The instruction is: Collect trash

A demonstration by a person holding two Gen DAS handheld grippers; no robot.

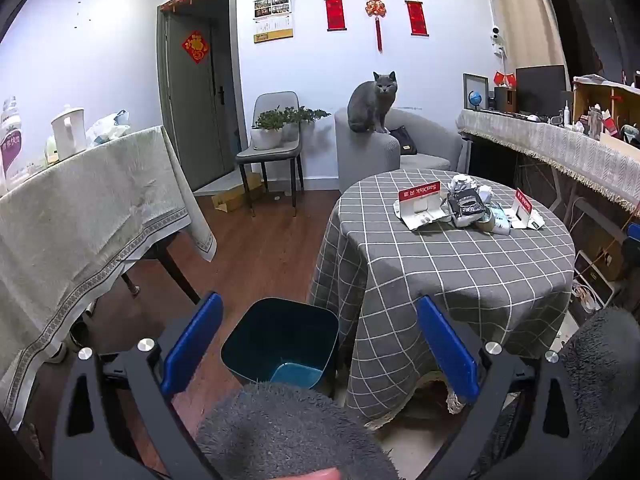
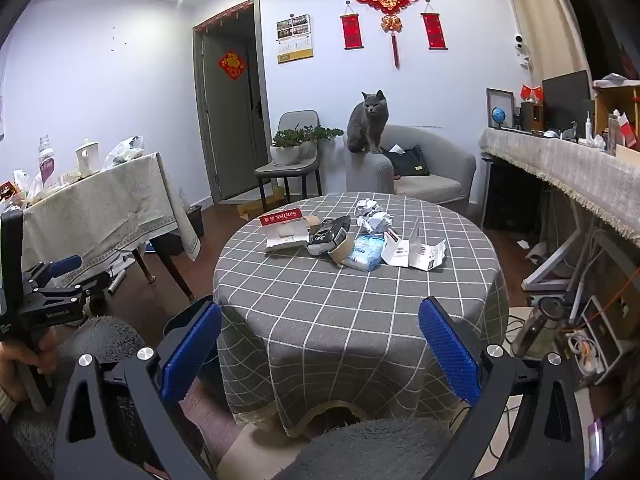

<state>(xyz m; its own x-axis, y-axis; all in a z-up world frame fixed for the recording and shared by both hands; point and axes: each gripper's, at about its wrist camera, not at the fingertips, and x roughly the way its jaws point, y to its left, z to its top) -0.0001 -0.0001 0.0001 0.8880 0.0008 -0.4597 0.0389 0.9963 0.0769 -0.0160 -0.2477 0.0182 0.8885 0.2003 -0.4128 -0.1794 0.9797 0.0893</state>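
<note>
A fuzzy grey sleeve [image 1: 288, 432] hides the bin's [image 1: 280, 340] near rim — trash-pile [image 2: 352, 240] labels too small to read.

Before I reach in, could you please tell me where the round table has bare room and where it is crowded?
The near half of the checked tablecloth is bare, from the front edge up to the trash. The far middle is crowded: SanDisk package, black wrapper, tissue pack, crumpled paper, white cards. Narrow bare strips flank the pile on either side.
</note>
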